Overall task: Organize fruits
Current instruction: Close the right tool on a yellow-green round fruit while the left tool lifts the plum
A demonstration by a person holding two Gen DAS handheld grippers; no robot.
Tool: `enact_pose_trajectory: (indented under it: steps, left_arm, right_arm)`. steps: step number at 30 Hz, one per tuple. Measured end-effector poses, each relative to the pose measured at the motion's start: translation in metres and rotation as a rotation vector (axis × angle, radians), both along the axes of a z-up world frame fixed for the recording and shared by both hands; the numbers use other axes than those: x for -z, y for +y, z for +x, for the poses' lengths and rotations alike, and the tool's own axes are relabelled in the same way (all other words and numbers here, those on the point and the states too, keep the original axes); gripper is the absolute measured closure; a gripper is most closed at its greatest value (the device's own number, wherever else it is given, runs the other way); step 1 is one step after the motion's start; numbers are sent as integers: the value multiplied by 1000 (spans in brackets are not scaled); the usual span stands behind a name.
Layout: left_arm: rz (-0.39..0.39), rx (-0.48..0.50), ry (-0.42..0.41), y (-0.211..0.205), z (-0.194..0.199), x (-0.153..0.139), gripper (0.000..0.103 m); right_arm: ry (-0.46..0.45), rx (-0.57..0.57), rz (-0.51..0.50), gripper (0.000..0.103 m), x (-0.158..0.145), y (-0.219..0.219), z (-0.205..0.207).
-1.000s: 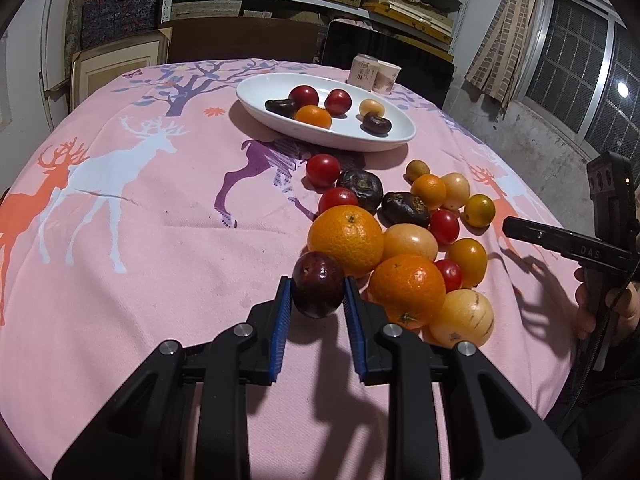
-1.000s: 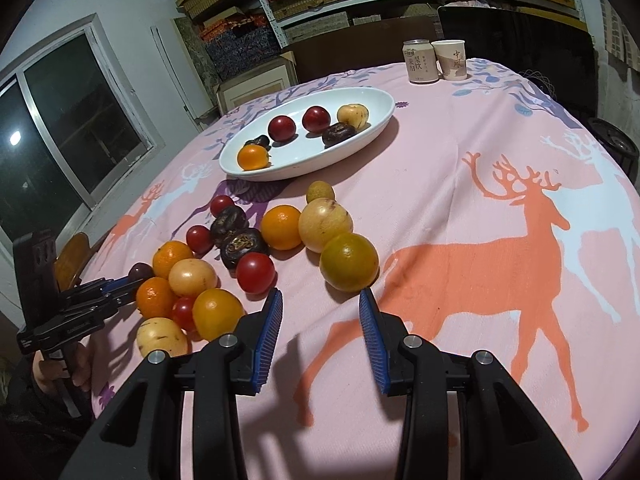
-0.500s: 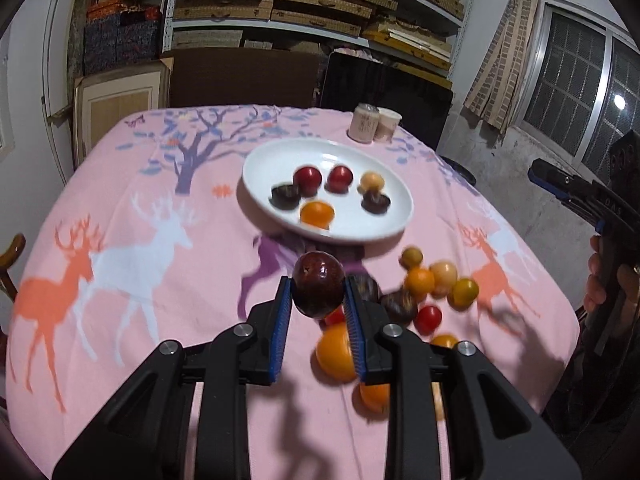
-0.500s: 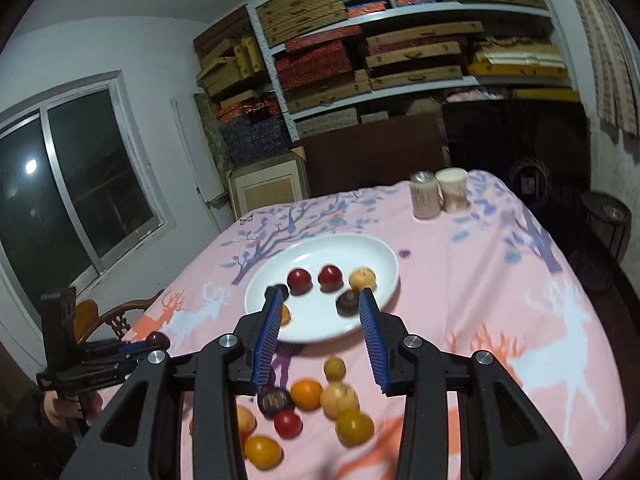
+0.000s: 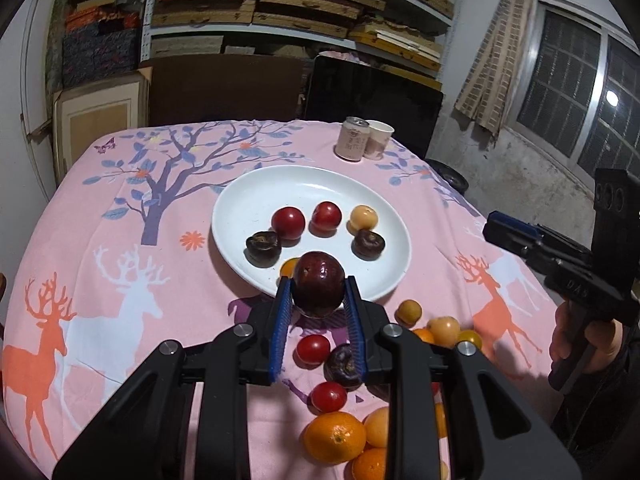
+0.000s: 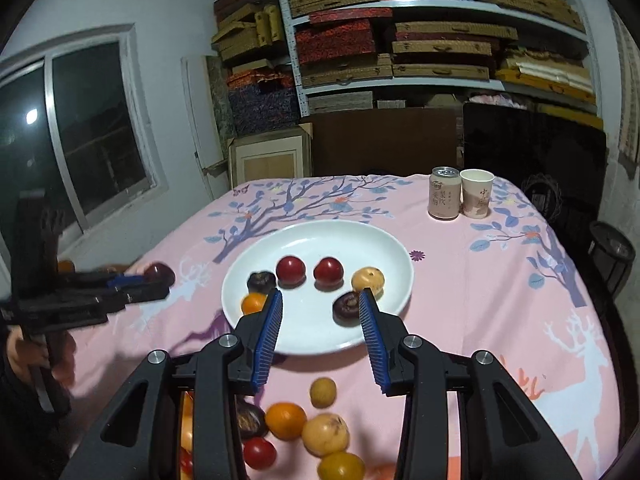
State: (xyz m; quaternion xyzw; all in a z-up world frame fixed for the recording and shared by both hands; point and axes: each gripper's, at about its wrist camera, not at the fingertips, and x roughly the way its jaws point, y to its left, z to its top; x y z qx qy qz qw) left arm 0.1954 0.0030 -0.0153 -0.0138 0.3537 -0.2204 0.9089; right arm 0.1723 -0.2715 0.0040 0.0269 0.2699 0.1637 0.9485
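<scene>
The jaws of the left gripper point(image 5: 318, 300) are clenched on a dark red plum point(image 5: 319, 289), each blue pad pressed flat against a side of it, so the round fruit sits wedged near the tips and clear of the worktop point(image 5: 100, 280). Just beyond the jaws lies the white plate point(image 5: 248, 200), which already carries two red fruits, two dark ones, a pale yellow one and a small orange one half hidden behind the plum; the plum is held at the plate's near rim, judged to be on its way to join them. Below and behind the jaws the unsorted pile point(image 5: 340, 432) of oranges, small red fruits and dark fruits waits on the pink deer-print cloth. The right gripper point(image 6: 320, 336) has its jaws released and grasps nothing; it is carried high, the plate's near half showing between its pads, likely kept clear so the two tools do not collide. Beyond the plate stand a can point(image 6: 443, 194) and a paper cup point(image 6: 476, 193), well apart from the fruit.
</scene>
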Motion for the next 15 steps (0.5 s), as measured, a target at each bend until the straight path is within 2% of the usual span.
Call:
enact_pose_trajectory:
  steps: [2,3,4,6,8,9,11,12,15]
  left_arm:
    - [-15,18,14,0,-8,3,78]
    - [-18,27,18,0,-13,5,78]
    - [-18,33,17,0,-18,6,77]
    - [-18,42,12,2,-28,6,77]
    - [-17,45,15,5,-35,7,77]
    - [-16,44,17,6,-37,7,78]
    - [-12,39,16,7,-40,8,78]
    - [-14,36,19,8,-41,8,78]
    - [-19,27,23,11,-43,9,78]
  right_arm:
    - [51,-18,-23,62,11,0,-9]
    - [108,-28,-53,51,19,1,-10]
    - [184,-42,-87,50,31,3,-13]
    - [205,-66,-149,50,48,4,-27]
    - [212,-85,-293,50,68,13,-40]
    - [219,-105,-313,50,75,16,-43]
    - [234,-120,-349,57,89,21,-42]
    - [213,-100,-380,66,92,21,-40]
    - [245,-99,-304,67,88,13,-33]
